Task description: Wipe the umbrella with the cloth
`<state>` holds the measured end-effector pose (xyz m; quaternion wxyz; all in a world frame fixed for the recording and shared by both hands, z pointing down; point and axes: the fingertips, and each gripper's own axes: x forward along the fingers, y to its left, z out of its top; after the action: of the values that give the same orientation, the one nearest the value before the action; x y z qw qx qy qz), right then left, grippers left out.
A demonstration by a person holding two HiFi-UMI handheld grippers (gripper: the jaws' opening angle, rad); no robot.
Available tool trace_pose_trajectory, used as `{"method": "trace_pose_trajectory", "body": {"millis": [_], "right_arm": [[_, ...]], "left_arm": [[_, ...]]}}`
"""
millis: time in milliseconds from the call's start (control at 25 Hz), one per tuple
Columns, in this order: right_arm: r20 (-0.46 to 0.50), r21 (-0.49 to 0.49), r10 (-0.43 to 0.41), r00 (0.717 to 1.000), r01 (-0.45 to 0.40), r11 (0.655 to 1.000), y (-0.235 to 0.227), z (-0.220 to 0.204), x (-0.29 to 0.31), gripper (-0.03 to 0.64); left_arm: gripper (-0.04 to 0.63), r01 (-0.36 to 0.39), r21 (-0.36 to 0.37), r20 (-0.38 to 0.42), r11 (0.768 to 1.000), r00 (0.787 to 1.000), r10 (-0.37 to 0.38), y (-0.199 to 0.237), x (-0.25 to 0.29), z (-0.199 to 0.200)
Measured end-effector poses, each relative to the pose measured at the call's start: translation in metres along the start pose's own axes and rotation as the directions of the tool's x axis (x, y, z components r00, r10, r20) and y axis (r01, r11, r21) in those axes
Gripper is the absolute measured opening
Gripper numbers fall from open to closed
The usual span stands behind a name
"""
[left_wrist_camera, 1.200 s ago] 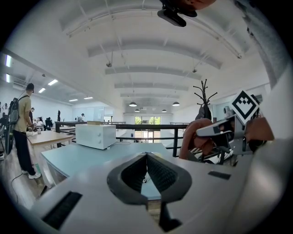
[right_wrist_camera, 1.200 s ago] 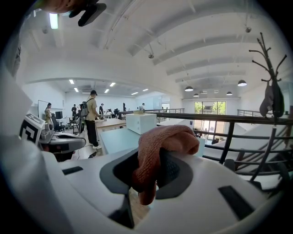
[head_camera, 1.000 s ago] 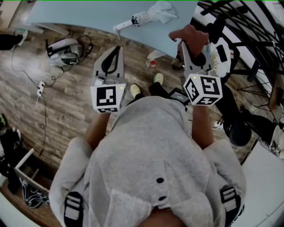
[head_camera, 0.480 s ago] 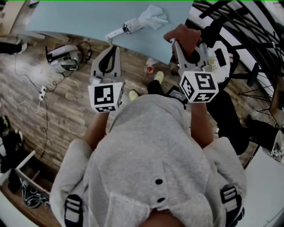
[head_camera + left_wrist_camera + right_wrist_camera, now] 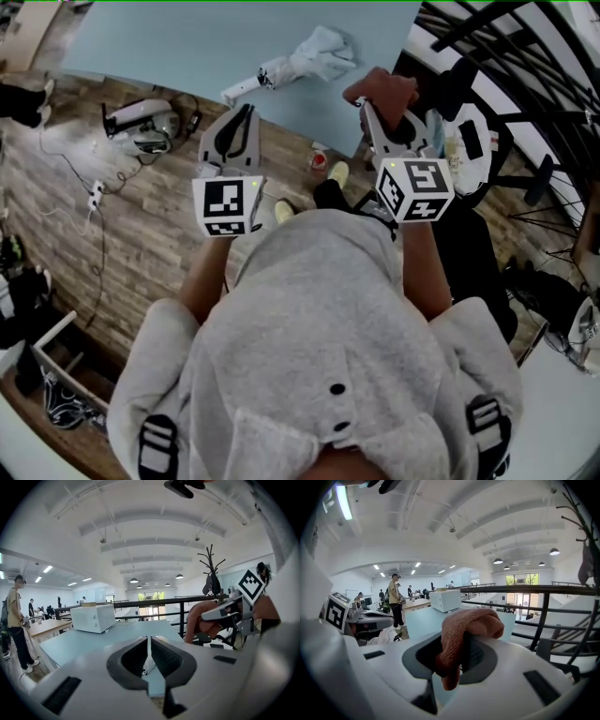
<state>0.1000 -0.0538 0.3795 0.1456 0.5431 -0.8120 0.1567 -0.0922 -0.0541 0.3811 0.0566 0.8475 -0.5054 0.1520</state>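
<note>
A folded white umbrella (image 5: 302, 62) lies on the light blue table (image 5: 169, 37), near its front edge. My left gripper (image 5: 246, 111) is shut and empty, hovering over the wooden floor just short of the table edge, a little to the left of the umbrella's handle end. My right gripper (image 5: 373, 105) is shut on a reddish-brown cloth (image 5: 381, 86) that drapes over its jaws, held at the table's right corner, right of the umbrella. In the right gripper view the cloth (image 5: 465, 629) covers the jaw tips and hangs down between them.
A grey appliance (image 5: 139, 118) with cables lies on the floor to the left. A red-capped cup (image 5: 319, 161) stands under the table edge. A black railing (image 5: 506, 47) runs along the right. A white box (image 5: 93, 618) sits far back on the table; a person (image 5: 15, 620) stands at the left.
Both grippers have moved forward towards the table and slightly down. The umbrella and the table edge now sit closer to them. The cloth stays in the right gripper.
</note>
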Motion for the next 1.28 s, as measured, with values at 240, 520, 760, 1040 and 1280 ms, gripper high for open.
{"method": "trace_pose_trajectory", "body": {"millis": [240,520,760,1040,1280], "right_arm": [[-0.012,0.012,0.036,0.999,-0.036,0.999,-0.009,0.002,0.014,0.081],[-0.021,0.015,0.095,0.995,-0.095,0.995,-0.026,0.002,0.022,0.081],[-0.050,0.032,0.134,0.990,-0.133,0.991,-0.047,-0.016,0.027,0.081],[-0.082,0.049,0.164,0.983,-0.160,0.986,-0.054,-0.034,0.042,0.081],[-0.127,0.045,0.132,0.983,-0.127,0.991,-0.056,-0.047,0.049,0.081]], "left_arm": [[0.018,-0.006,0.015,-0.041,1.000,0.999,0.007,-0.003,0.016,-0.001],[0.018,-0.031,0.045,-0.091,0.998,0.995,0.035,-0.019,0.039,-0.001],[0.021,0.005,0.114,-0.229,0.994,0.973,0.022,-0.033,0.071,-0.038],[0.119,0.044,0.202,-0.419,0.978,0.907,0.046,-0.027,0.105,-0.098],[0.159,0.106,0.274,-0.530,0.956,0.846,0.058,0.017,0.131,-0.139]]}}
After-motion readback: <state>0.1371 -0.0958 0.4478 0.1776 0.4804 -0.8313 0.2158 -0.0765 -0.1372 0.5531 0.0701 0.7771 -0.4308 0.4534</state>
